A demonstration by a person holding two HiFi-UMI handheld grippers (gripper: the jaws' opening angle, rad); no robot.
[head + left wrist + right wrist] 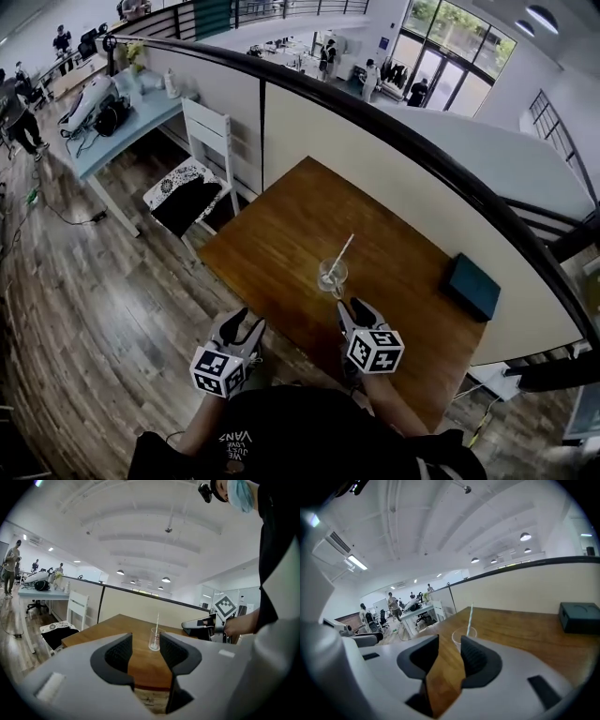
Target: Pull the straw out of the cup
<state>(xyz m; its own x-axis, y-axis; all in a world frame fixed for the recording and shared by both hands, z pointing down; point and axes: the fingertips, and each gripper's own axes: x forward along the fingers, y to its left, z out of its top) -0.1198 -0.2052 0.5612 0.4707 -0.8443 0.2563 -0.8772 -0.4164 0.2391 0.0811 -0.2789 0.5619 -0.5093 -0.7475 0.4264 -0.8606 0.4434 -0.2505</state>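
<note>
On the table (281, 234): one clear cup (332, 275), straw (342, 251) leaning inside; left claw (249, 321), right claw (352, 307), both apart, holding nothing.

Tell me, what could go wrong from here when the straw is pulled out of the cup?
1. The clear cup stands free on the table. The left tongs and the right tongs are both open and empty, so nothing steadies it. Pulling the leaning straw sideways may tip or drag it.
2. The right tongs are close to the cup and could knock it on approach.
3. The straw is thin, so the tongs may miss or crush it.
</note>
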